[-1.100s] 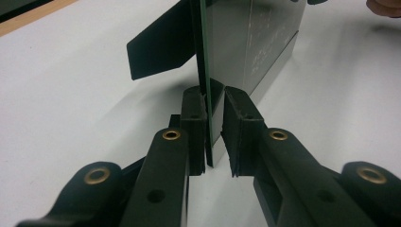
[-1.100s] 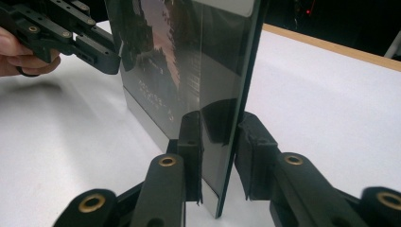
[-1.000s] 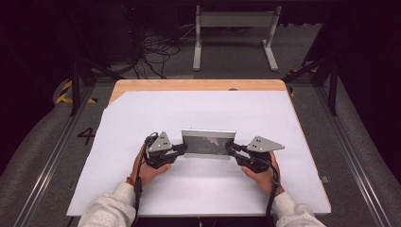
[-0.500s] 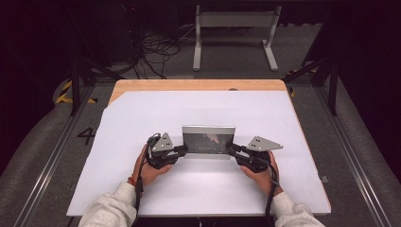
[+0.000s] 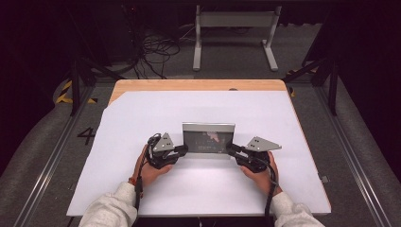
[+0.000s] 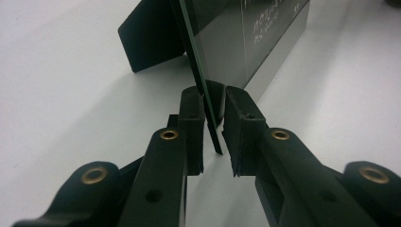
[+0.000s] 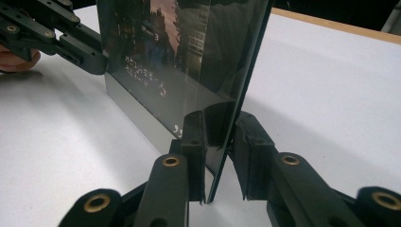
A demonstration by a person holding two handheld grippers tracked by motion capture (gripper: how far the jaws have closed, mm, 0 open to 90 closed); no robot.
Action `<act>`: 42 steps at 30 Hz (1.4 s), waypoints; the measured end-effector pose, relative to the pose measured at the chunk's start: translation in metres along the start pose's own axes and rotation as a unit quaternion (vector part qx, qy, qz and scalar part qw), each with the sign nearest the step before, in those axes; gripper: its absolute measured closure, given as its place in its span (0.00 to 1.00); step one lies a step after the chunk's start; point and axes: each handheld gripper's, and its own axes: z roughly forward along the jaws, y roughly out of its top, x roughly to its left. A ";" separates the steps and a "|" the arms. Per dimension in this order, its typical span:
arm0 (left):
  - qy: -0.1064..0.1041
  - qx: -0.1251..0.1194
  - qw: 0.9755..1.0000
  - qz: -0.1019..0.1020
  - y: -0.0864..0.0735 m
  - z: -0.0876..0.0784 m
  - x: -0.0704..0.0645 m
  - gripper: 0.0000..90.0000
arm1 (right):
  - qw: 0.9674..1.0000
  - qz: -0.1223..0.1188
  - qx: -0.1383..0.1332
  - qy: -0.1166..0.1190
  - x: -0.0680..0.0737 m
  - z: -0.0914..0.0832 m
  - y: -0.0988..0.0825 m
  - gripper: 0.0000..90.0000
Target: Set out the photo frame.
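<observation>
One desk (image 5: 142, 118), wooden under a smooth white sheet, carries one glass-fronted picture frame (image 5: 208, 139) upright at its middle, its dark back stand (image 6: 149, 38) propped behind. Two hands come in low from the near edge, one at each end. The left hand-held gripper (image 6: 213, 137) pinches the frame's thin edge; the right hand-held gripper (image 7: 218, 156) clamps the opposite edge, jaws nearly closed.

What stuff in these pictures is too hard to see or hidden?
- Writing on the picture frame: too small in the high view, blurred in the right gripper view.
- The frame's top: cut off by the upper edge in the left gripper view.
- The stand behind the frame: hidden by the glass in the right gripper view.
- Whether the left tongs press the glass: gap too unclear.
</observation>
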 end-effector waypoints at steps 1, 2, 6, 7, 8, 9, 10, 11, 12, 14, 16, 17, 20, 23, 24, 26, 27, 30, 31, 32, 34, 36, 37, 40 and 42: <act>0.000 0.000 1.000 0.000 0.000 0.000 0.000 0.86 | 1.000 0.002 0.001 0.000 0.000 0.000 0.000 0.84; 0.000 0.000 1.000 0.000 0.000 0.000 0.000 0.86 | 1.000 0.002 0.001 0.000 0.000 0.000 0.000 0.84; 0.001 0.000 1.000 0.000 0.000 0.000 0.000 0.86 | 1.000 0.006 -0.001 0.004 -0.001 0.001 -0.001 0.84; 0.001 0.000 1.000 0.000 0.000 0.000 0.000 0.86 | 1.000 0.005 -0.001 0.003 -0.001 0.001 -0.001 0.84; 0.001 0.000 1.000 0.000 0.000 0.000 0.000 0.86 | 1.000 0.004 -0.001 0.003 -0.001 0.001 -0.001 0.84; 0.002 -0.001 1.000 -0.001 0.000 0.000 0.000 0.86 | 1.000 0.004 -0.001 0.003 -0.001 0.001 -0.001 0.84; 0.002 -0.002 1.000 0.000 0.000 0.001 -0.001 0.86 | 1.000 0.003 0.000 0.002 -0.001 0.001 -0.001 0.84; 0.004 -0.002 1.000 0.003 -0.001 0.001 -0.001 0.86 | 1.000 0.003 0.000 0.002 -0.001 0.001 -0.001 0.84; 0.005 -0.001 1.000 0.003 -0.001 0.001 -0.001 0.86 | 1.000 0.002 0.001 0.002 -0.001 0.001 -0.001 0.84; 0.005 0.004 1.000 0.005 -0.001 0.002 -0.002 0.86 | 1.000 0.001 0.001 0.002 -0.001 0.001 -0.002 0.84; 0.004 0.006 1.000 0.004 -0.002 0.003 -0.002 0.86 | 1.000 -0.001 0.003 0.000 0.000 0.001 -0.002 0.84; 0.006 0.007 1.000 0.005 -0.002 0.003 -0.002 0.86 | 1.000 -0.002 0.003 0.000 0.000 0.001 -0.002 0.84; 0.009 0.008 1.000 0.007 -0.002 0.004 -0.002 0.85 | 1.000 -0.001 0.003 0.001 -0.001 0.001 -0.002 0.84; 0.011 0.012 1.000 0.007 -0.003 0.006 -0.003 0.85 | 1.000 -0.001 0.006 0.001 0.000 0.002 -0.003 0.84; 0.011 0.015 1.000 0.006 -0.003 0.006 -0.003 0.85 | 1.000 -0.001 0.006 0.001 0.000 0.002 -0.003 0.83; 0.012 0.014 1.000 0.004 -0.003 0.007 -0.003 0.84 | 1.000 -0.002 0.007 0.001 0.000 0.003 -0.003 0.83; 0.012 0.014 1.000 0.004 -0.003 0.007 -0.003 0.84 | 1.000 -0.002 0.007 0.001 0.000 0.003 -0.003 0.83; 0.011 0.014 1.000 0.004 -0.003 0.007 -0.002 0.84 | 1.000 -0.002 0.009 0.002 0.000 0.004 -0.003 0.83; 0.012 0.014 1.000 0.003 -0.003 0.007 -0.002 0.84 | 1.000 -0.003 0.010 0.001 0.000 0.004 -0.003 0.83; 0.011 0.014 1.000 0.002 -0.004 0.008 -0.002 0.84 | 1.000 -0.003 0.010 0.002 0.000 0.004 -0.003 0.83; 0.011 0.014 1.000 0.003 -0.003 0.008 -0.002 0.84 | 1.000 -0.004 0.010 0.001 0.000 0.004 -0.003 0.83; 0.011 0.013 1.000 -0.001 -0.004 0.008 -0.002 0.84 | 1.000 -0.002 0.010 0.000 0.000 0.005 -0.003 0.83; 0.010 0.013 1.000 -0.001 -0.004 0.009 -0.001 0.84 | 1.000 -0.002 0.010 -0.001 0.000 0.005 -0.003 0.83; 0.012 0.016 1.000 0.000 -0.003 0.009 -0.001 0.84 | 1.000 -0.005 0.012 0.000 0.000 0.005 -0.003 0.83; 0.012 0.018 1.000 0.000 -0.003 0.010 -0.001 0.84 | 1.000 -0.006 0.013 -0.001 -0.001 0.006 -0.003 0.83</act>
